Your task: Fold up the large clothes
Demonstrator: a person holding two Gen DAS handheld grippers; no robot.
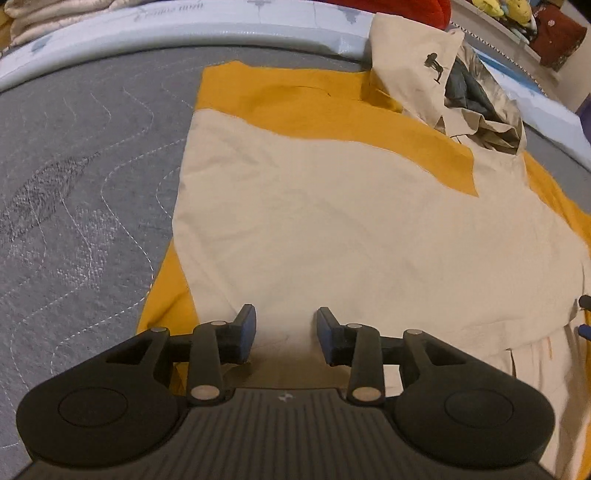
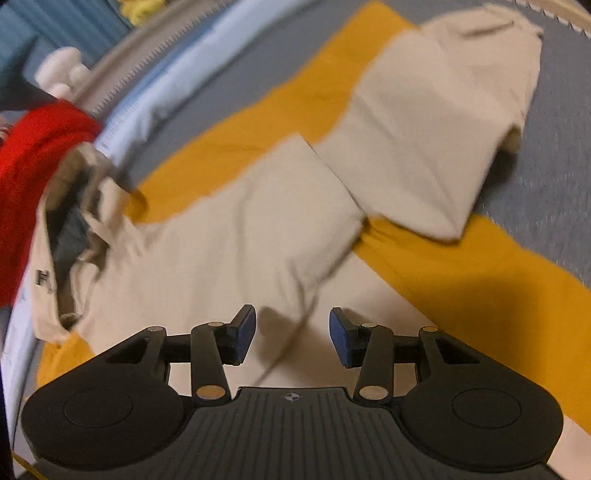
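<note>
Here my large cream and mustard-yellow cotton hooded garment (image 1: 332,206) lies flat on the grey quilted mattress (image 1: 85,192), its long axis running from my near edge to the far pale-blue border (image 1: 184,26), hood (image 1: 476,92) pointing away. My left gripper (image 1: 286,334) and right gripper (image 2: 291,336) hang over it, jaws apart, gripping nothing.

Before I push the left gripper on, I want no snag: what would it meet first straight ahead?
Probably the beige panel of the jacket, flat on the bed just beyond the open left gripper. Nothing is between its fingers. Depth is hard to judge here.
</note>
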